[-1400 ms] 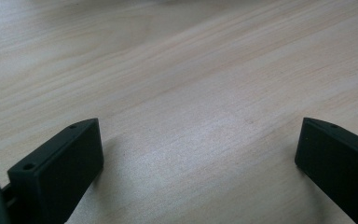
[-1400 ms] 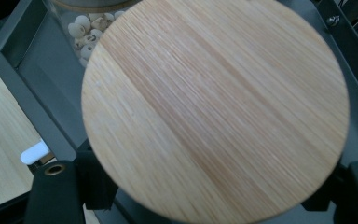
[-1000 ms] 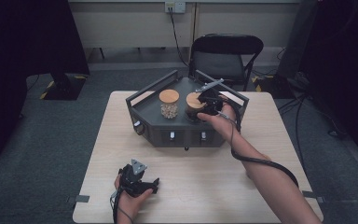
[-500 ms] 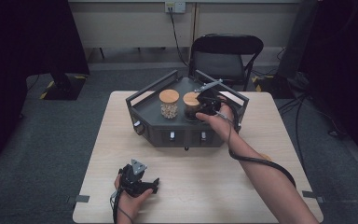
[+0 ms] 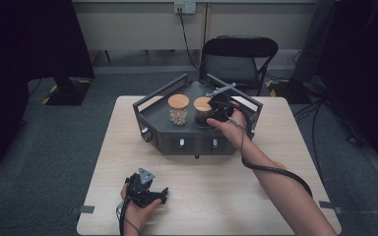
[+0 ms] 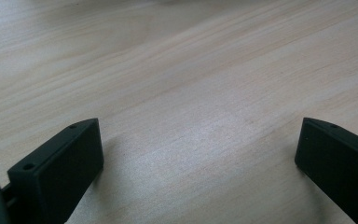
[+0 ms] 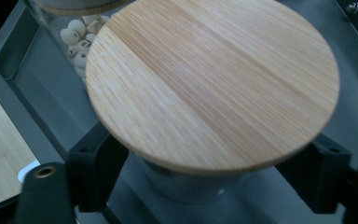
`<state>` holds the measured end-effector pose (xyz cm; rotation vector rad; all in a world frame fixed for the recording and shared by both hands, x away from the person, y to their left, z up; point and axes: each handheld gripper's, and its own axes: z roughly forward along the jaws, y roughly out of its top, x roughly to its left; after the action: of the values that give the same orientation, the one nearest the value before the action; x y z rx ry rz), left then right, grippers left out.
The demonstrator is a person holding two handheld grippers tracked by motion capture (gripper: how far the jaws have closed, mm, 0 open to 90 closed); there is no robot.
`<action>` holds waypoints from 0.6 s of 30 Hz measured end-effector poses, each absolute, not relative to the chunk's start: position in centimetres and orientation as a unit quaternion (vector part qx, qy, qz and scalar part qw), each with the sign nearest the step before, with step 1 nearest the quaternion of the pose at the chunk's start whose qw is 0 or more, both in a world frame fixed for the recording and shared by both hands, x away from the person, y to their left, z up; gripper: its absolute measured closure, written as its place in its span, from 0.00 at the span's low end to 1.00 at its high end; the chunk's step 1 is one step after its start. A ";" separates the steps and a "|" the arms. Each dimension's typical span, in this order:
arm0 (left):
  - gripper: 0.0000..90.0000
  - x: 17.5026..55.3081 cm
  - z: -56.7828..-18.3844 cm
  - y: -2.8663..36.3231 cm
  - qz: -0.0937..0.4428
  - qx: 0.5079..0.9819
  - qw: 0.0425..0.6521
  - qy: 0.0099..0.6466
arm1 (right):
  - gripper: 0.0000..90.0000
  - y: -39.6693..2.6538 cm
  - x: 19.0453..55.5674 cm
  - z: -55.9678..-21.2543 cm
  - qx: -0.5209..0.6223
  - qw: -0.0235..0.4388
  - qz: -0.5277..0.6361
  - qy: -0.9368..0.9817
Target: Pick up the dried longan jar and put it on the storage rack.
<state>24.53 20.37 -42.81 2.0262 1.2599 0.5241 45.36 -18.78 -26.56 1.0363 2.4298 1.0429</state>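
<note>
Since a moment ago the right gripper [image 5: 215, 110] has just been opening; its black jaws now stand narrowly apart either side of the glass jar [image 7: 186, 184] under its round bamboo lid [image 5: 203, 103], on the dark tray [image 5: 150, 114] by the worktop's far edge. Left gripper [image 6: 198, 154] rests wide near the front edge, nothing between its jaws

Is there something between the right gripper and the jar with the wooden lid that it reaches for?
No. The right gripper already has its jaws on either side of the jar, under its wooden lid. The jaws have just been opening. The second jar, with pale pieces, stands behind it.
</note>
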 end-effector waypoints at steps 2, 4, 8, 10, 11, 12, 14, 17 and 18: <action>0.00 24.5 -42.8 20.4 0.202 0.779 0.342 0.485 | 0.16 -18.9 45.4 -26.5 0.364 0.147 0.364 0.845; 0.00 24.5 -42.8 20.4 0.202 0.779 0.342 0.485 | 0.13 -19.0 45.2 -26.3 0.363 0.149 0.363 0.845; 0.00 24.5 -42.8 20.4 0.201 0.779 0.342 0.485 | 0.07 -19.2 45.0 -26.2 0.372 0.150 0.362 0.842; 0.00 24.5 -42.8 20.4 0.201 0.779 0.342 0.485 | 0.04 -19.3 44.8 -26.1 0.375 0.153 0.362 0.840; 0.00 24.5 -42.8 20.4 0.201 0.780 0.342 0.484 | 0.04 -19.5 44.8 -26.1 0.375 0.152 0.364 0.839; 0.00 24.5 -42.8 20.4 0.202 0.779 0.342 0.485 | 0.04 -19.6 44.8 -26.0 0.374 0.152 0.364 0.839; 0.00 24.5 -42.8 20.4 0.201 0.779 0.342 0.485 | 0.03 -19.8 44.5 -25.9 0.375 0.150 0.370 0.836; 0.00 24.5 -42.8 20.4 0.201 0.780 0.342 0.484 | 0.02 -20.0 44.3 -25.8 0.374 0.148 0.371 0.837; 0.00 24.5 -42.8 20.4 0.201 0.779 0.342 0.485 | 0.02 -20.1 44.2 -25.8 0.375 0.147 0.373 0.836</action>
<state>24.54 20.38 -42.79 2.0268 1.2604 0.5224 44.22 -20.11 -25.81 1.0800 2.4050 1.0743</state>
